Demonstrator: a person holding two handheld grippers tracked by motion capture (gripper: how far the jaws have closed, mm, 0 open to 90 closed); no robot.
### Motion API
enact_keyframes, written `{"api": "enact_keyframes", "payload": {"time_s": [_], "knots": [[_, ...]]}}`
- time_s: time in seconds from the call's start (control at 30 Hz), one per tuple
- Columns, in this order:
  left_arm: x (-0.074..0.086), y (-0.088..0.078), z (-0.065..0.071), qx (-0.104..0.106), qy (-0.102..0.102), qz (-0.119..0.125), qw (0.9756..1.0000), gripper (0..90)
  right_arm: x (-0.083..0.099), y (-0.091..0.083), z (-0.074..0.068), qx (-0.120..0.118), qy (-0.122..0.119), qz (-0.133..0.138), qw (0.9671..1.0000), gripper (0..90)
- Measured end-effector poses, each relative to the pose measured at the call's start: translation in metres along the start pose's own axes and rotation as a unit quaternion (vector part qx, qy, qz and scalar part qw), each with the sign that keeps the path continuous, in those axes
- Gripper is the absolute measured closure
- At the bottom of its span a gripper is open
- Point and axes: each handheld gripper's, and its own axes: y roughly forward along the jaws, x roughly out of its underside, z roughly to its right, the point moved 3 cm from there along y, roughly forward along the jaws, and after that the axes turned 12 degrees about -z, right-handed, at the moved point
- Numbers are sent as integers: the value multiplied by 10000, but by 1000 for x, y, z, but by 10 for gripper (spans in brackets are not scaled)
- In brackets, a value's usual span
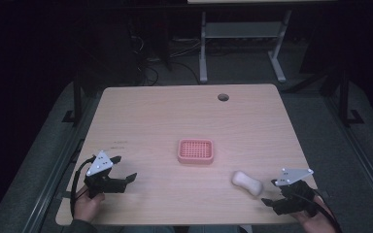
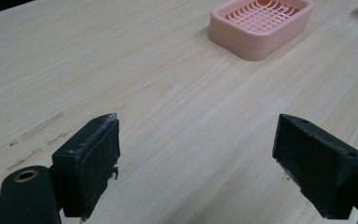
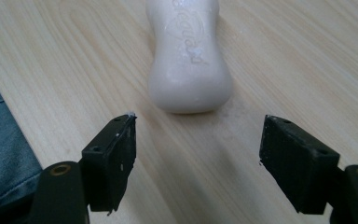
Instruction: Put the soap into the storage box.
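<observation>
Right tongs (image 3: pixel 198 154) released, jaws wide, lined up on the white waisted bar of soap (image 3: pixel 189 56), which lies flat on the light wooden desk (image 1: pixel 150 116) just ahead of the pads, not yet between them. In the high view the soap (image 1: pixel 246 182) sits near the desk's front right, just left of the right tongs (image 1: pixel 272 191), and apart from the pink plastic slotted soap dish (image 1: pixel 195 151) at desk centre. Left tongs (image 2: pixel 196 158) also released, nothing between the jaws, parked at front left (image 1: pixel 119 170) and pointing toward the dish (image 2: pixel 261 25).

We read this as the approach to a soap pickup, probably bound for the dish.

Risks from here:
- Soap looks smooth and rounded. If we clench on the bulged end instead of the narrow waist, it could squirt out forward.
- It lies close to the front edge, so a nudge from a jaw tip on the way in could send it sliding toward that edge.
- Coming in too low scrapes the pads on the desk.
- The dish looks light and is unrestrained, so a hard drop may shift it.

Count: one soap, one dish, two tongs, one round hole (image 1: pixel 223 97) at the desk's far side.
</observation>
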Motion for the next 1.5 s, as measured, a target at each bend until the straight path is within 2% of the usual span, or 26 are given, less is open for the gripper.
{"api": "enact_keyframes", "payload": {"time_s": [0.23,0.6,0.7,0.77,1.17,1.5], "knots": [[0,0,0,5,-22,3,10000,145,-8,-3,1,-72,2,17,10000,239],[0,0,0,-3,14,-12,10000,145,-18,-2,-3,-140,-52,-128,9998,195],[0,1,0,-3,16,-12,10000,145,-24,-2,-4,-101,-153,-155,9997,195],[1,1,0,9,-39,-16,10000,145,-26,-1,-4,-125,-159,-158,9997,192],[1,0,0,11,-19,-7,10000,145,-38,1,-4,-150,-231,-199,9994,161],[0,0,-1,8,-43,22,10000,145,-57,9,-7,-131,-404,-353,9985,167]]}}
